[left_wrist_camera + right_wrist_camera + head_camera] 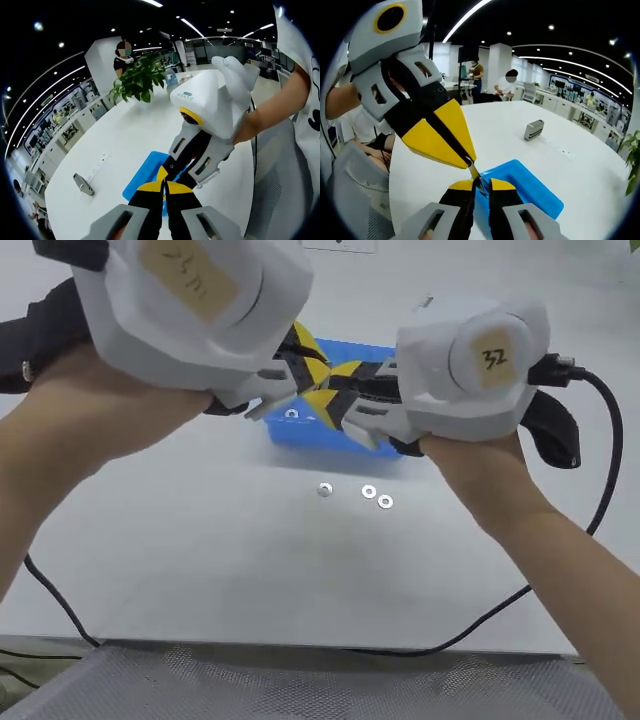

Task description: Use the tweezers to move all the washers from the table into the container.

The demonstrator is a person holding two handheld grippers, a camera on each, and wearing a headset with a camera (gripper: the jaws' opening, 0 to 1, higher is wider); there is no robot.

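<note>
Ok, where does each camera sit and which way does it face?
Head view: on the headset, looking down at the table, both forearms, left claw and right claw meeting over the blue container.
Left gripper view: on the left claw, facing the right claw and the arm holding it.
Right gripper view: on the right claw, facing the left claw, shut on tweezers.
Shared: all three show the blue container.

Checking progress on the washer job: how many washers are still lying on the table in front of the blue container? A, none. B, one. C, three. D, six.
C: the head view shows three washers lying on the white table, just in front of the blue container.
</note>
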